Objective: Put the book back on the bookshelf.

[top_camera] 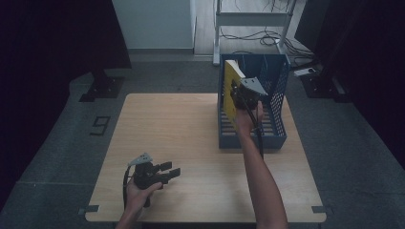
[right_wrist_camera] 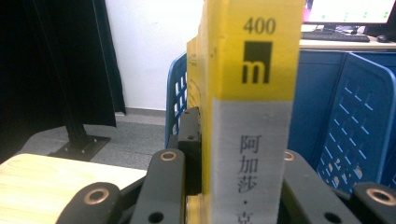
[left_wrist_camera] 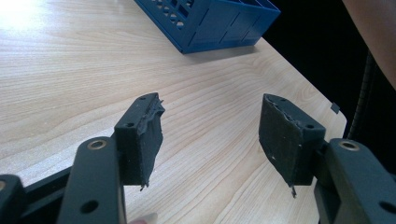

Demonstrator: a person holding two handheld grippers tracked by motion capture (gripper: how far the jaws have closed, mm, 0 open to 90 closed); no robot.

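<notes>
While left gripper (top_camera: 165, 171) rests low at lower left of high view, jaws spread over bare wooden table (top_camera: 191, 143), nothing between; right gripper (top_camera: 239, 95) at upper centre-right, jaws pinching yellow book (top_camera: 231, 86) at spine, book upright inside blue crate (top_camera: 277, 95); book judged stiff, moderately heavy, cover smooth; grip across spine, near middle.
</notes>
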